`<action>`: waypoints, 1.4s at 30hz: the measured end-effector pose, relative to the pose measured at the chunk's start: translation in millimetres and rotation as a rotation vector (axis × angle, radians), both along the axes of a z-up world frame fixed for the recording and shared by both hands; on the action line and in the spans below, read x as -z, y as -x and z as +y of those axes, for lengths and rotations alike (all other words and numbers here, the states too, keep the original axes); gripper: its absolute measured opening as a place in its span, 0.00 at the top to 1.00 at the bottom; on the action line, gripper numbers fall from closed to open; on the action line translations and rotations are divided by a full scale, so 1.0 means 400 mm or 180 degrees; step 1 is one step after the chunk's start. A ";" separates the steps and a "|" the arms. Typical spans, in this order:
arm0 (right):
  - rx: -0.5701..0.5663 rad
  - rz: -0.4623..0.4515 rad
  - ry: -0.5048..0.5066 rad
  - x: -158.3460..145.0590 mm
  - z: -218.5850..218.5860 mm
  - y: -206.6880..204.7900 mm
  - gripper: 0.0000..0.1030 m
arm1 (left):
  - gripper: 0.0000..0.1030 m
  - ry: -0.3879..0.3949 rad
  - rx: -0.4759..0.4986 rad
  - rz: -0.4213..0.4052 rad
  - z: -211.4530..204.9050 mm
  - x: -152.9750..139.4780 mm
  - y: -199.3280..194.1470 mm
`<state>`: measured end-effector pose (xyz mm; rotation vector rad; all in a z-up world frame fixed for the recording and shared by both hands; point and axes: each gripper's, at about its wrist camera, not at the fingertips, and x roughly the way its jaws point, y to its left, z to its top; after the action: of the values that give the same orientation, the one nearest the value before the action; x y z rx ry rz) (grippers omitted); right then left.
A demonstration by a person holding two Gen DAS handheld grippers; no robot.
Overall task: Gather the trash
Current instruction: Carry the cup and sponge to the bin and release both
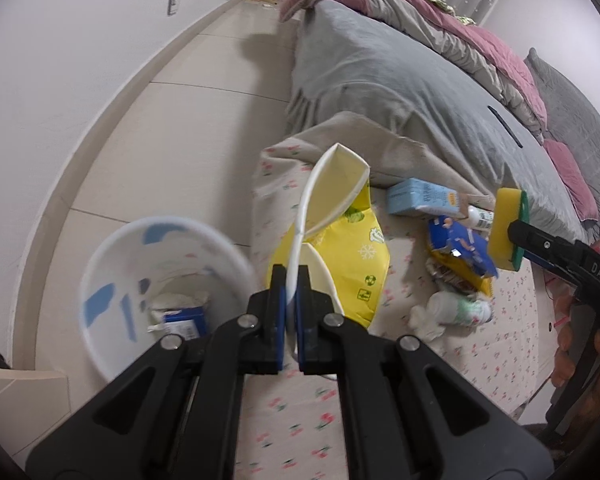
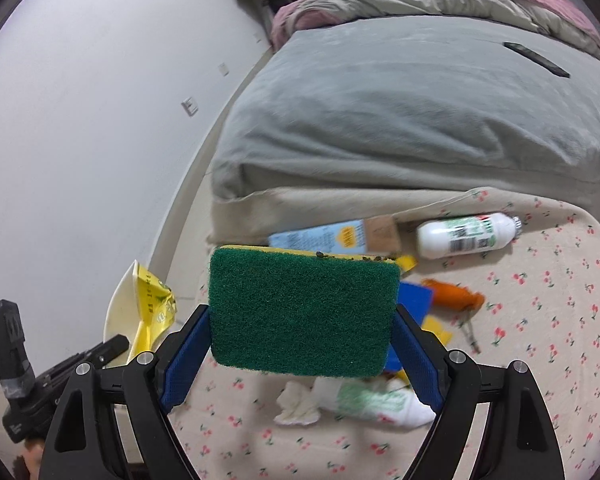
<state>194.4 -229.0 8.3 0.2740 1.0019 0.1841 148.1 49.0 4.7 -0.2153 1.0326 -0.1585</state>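
Observation:
My left gripper (image 1: 291, 280) is shut on the rim of a crushed white paper cup (image 1: 332, 192), held above a yellow wrapper (image 1: 352, 256) at the table's left edge. My right gripper (image 2: 302, 320) is shut on a yellow and green sponge (image 2: 302, 312), also seen in the left wrist view (image 1: 506, 228). On the cherry-print cloth (image 2: 540, 320) lie a light blue carton (image 1: 420, 196), a white bottle (image 2: 464, 236), a blue and yellow snack bag (image 1: 460, 248), an orange scrap (image 2: 456, 294) and a crumpled white and green packet (image 2: 372, 400). A white bin (image 1: 160, 292) stands on the floor at left, holding paper and a blue box.
A bed with a grey sheet (image 2: 420, 112) and pink quilt (image 1: 480, 32) runs behind the table. A dark flat object (image 2: 536, 58) lies on the sheet. White wall (image 1: 80, 60) and beige floor tiles (image 1: 180, 120) are at left.

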 end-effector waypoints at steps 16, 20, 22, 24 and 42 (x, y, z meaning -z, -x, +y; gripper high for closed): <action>-0.0604 0.0151 0.0138 0.069 0.251 0.031 0.15 | 0.95 -0.0058 -0.0436 0.0064 0.249 0.051 0.094; -0.0755 0.0213 0.0198 0.099 0.320 0.031 0.14 | 0.95 -0.0068 -0.0490 0.0100 0.290 0.066 0.108; -0.0825 0.0237 0.0212 0.111 0.356 0.031 0.14 | 0.95 -0.0064 -0.0513 0.0116 0.306 0.071 0.110; -0.0878 0.0257 0.0211 0.122 0.384 0.030 0.14 | 0.95 -0.0065 -0.0539 0.0126 0.321 0.076 0.112; -0.1145 0.0221 0.0058 0.174 0.549 0.008 0.09 | 0.95 -0.0151 -0.0642 0.0272 0.384 0.120 0.119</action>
<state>191.2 -9.4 -61.1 0.0816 1.1165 0.4944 100.4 202.4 -43.3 -0.2835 1.0915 0.0582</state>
